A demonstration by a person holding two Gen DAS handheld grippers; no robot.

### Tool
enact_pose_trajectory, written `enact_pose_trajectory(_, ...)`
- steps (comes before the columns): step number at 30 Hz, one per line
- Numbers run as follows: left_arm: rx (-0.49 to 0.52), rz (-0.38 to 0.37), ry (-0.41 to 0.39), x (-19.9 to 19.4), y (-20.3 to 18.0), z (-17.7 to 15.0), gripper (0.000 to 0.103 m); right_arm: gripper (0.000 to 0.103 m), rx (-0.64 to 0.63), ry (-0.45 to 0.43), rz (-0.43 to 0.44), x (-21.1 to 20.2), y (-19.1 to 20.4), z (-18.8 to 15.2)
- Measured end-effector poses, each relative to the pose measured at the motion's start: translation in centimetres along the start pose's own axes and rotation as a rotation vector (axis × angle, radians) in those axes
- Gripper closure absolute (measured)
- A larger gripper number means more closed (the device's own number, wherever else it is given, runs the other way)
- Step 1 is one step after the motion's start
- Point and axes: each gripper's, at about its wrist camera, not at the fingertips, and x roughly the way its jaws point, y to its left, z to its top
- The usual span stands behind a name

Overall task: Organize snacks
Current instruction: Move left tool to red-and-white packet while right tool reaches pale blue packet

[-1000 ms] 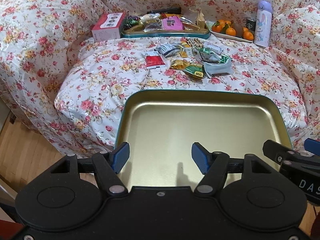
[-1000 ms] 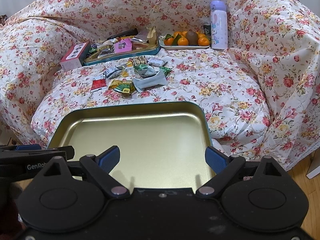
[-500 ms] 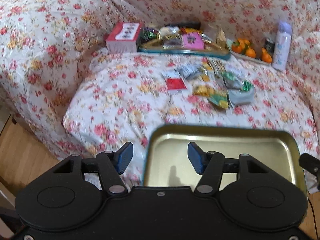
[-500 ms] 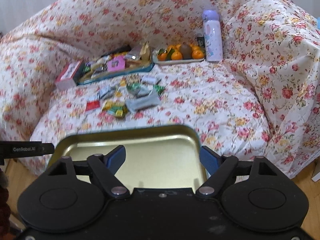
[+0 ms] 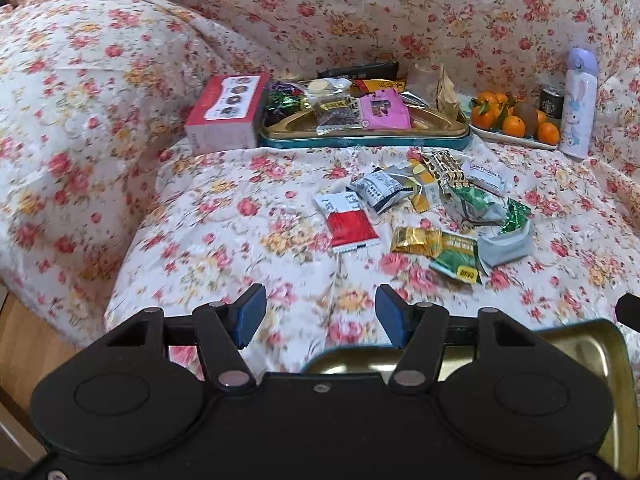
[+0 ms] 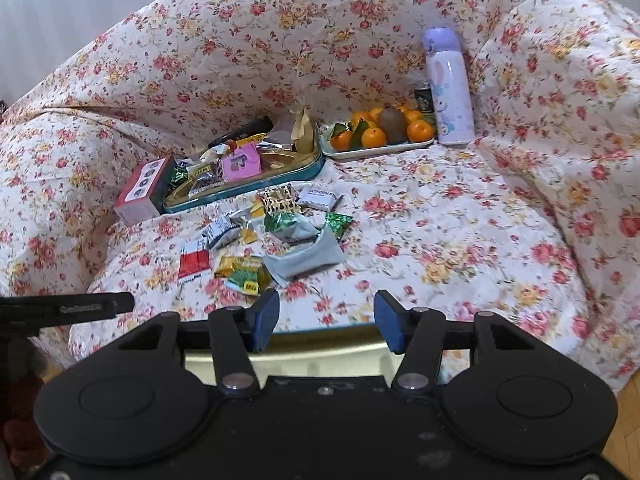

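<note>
Right now both my claws are open and hold nothing; the left claw [image 5: 318, 314] is nearer the flat red and white snack packet [image 5: 349, 225], which lies straight ahead on the flowery sofa cover [image 5: 224, 216], long side pointing away. My right claw [image 6: 326, 320] sits further right, so I think left should reach.

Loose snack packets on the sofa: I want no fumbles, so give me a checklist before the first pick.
1. Left gripper open and holding nothing: ok.
2. Right gripper open and holding nothing: ok.
3. Red packet lies flat, apart from the pile: ok.
4. Green packet free of its neighbours: not ok, it overlaps the gold packet.
5. Empty tin near the grippers: ok.
6. Room left in the filled tin: cannot tell.
</note>
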Motion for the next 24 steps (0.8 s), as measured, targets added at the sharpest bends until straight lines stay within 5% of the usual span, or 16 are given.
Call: enact_pose_trajectory(24,0.001,-0.120,0.119,10.0,0.2,5.6,0.046,0.049,0.192,0.214,0.071,13.1,0.2,2.7)
